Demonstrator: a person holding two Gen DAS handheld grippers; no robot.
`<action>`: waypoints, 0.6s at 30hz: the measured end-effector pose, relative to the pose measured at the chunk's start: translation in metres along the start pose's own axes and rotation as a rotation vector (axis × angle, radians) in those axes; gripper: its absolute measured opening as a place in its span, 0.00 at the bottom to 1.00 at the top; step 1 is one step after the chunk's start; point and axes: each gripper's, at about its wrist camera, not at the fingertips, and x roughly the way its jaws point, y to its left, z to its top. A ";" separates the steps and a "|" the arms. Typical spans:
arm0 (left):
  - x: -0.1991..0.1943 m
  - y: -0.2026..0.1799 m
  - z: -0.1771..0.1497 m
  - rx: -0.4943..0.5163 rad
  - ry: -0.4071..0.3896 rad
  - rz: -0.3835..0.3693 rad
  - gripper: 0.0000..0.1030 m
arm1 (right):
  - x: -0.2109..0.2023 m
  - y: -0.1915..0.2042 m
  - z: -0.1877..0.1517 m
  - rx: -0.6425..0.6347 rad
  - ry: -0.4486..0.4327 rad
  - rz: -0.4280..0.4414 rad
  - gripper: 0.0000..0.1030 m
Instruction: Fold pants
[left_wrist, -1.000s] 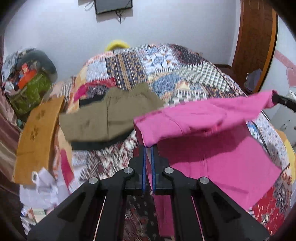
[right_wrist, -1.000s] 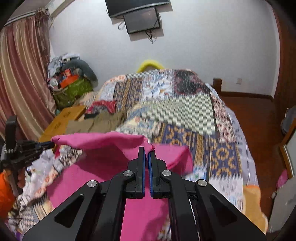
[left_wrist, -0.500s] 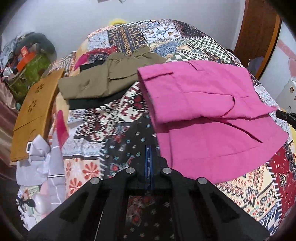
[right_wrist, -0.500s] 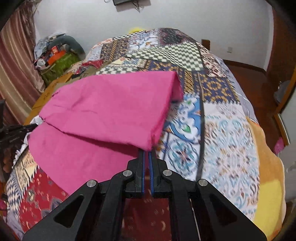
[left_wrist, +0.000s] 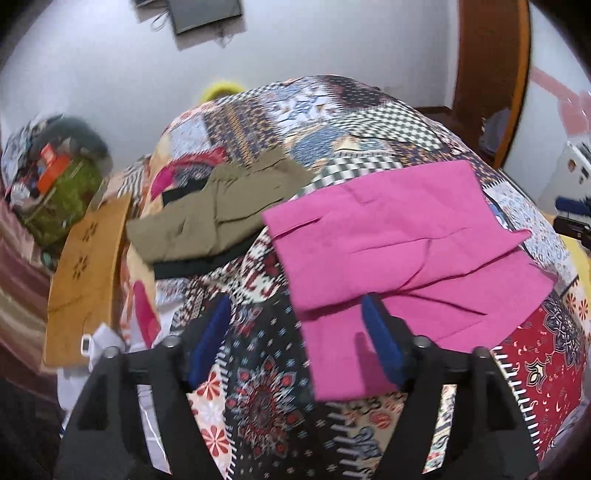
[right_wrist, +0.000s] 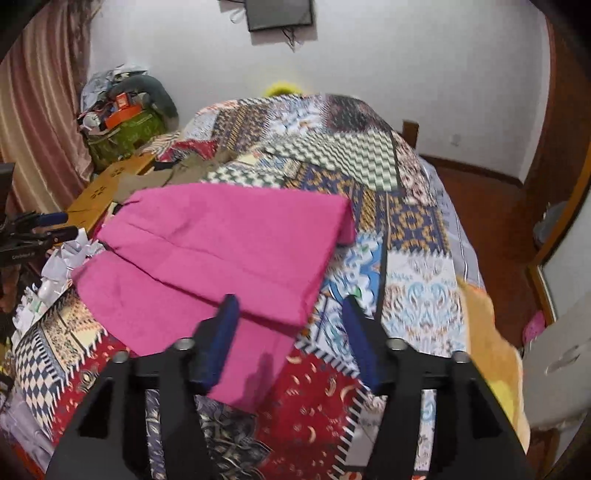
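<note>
Pants (left_wrist: 399, 251) are laid folded on the bedspread (left_wrist: 266, 398), ahead-right of the left gripper (left_wrist: 295, 339); another garment (left_wrist: 207, 218) lies ahead-left.

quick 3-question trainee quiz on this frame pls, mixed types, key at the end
1. True or false: the left gripper is clamped on the pink pants.
2. What lies directly beside the pink pants, further up the patchwork bedspread? A) olive-green garment B) white towel C) blue jeans
3. Fill in: the pink pants lie ____ on the bedspread, one layer over another.

Key
1. False. Both the left gripper and the right gripper have just been opening; no pad presses the cloth.
2. A, the olive-green garment.
3. folded
</note>
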 end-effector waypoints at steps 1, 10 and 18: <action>0.002 -0.006 0.003 0.020 0.003 -0.003 0.79 | 0.001 0.004 0.002 -0.012 -0.001 0.004 0.62; 0.040 -0.053 0.013 0.173 0.080 -0.038 0.80 | 0.051 0.051 0.011 -0.157 0.097 0.104 0.64; 0.061 -0.064 0.020 0.218 0.110 -0.055 0.80 | 0.087 0.079 0.015 -0.264 0.173 0.151 0.64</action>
